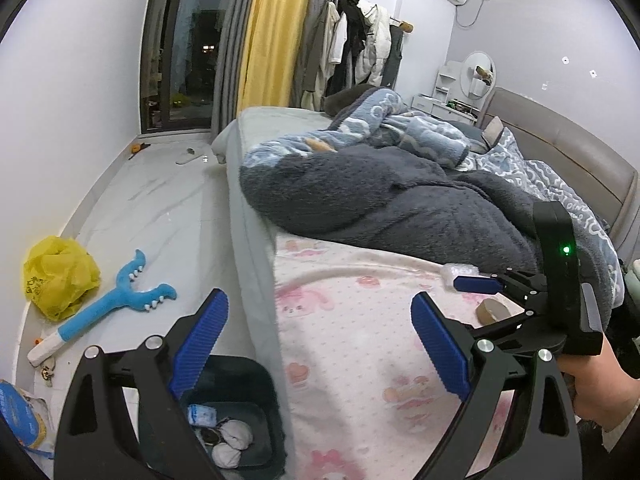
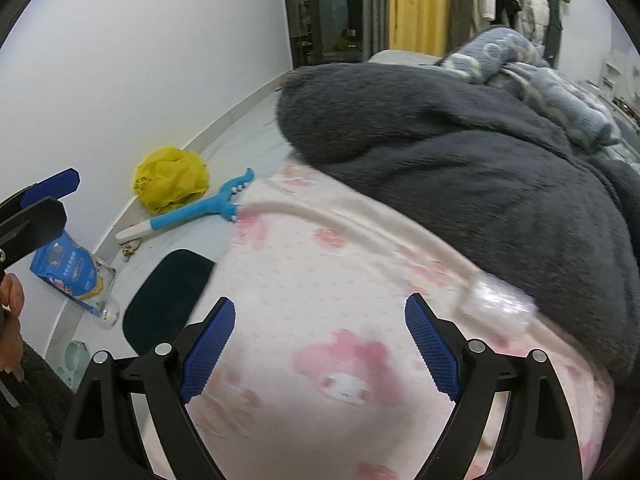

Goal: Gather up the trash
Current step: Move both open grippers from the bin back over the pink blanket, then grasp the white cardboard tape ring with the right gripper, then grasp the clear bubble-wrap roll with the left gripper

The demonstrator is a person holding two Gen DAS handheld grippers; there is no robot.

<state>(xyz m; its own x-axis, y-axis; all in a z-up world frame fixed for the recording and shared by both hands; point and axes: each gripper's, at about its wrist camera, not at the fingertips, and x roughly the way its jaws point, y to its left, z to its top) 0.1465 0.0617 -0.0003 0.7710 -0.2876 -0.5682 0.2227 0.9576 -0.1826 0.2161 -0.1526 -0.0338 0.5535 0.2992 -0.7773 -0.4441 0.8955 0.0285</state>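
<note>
My left gripper [image 1: 320, 340] is open and empty, held over the bed's edge above a dark bin [image 1: 236, 412] on the floor that holds crumpled tissues and a blue wrapper. My right gripper [image 2: 320, 344] is open and empty over the pink blanket [image 2: 340, 280]; it also shows in the left wrist view [image 1: 480, 292]. A clear crumpled plastic wrapper [image 2: 496, 304] lies on the blanket to its right, against the grey fleece; it also shows in the left view [image 1: 460, 272]. A brown tape roll [image 1: 494, 312] lies beside it.
On the floor by the wall lie a yellow plastic bag [image 1: 60, 276], a blue plush toy [image 1: 108, 304] and a blue snack bag [image 2: 68, 272]. A grey fleece blanket [image 2: 460, 160] and blue bedding are heaped on the bed. The bin shows in the right view [image 2: 168, 292].
</note>
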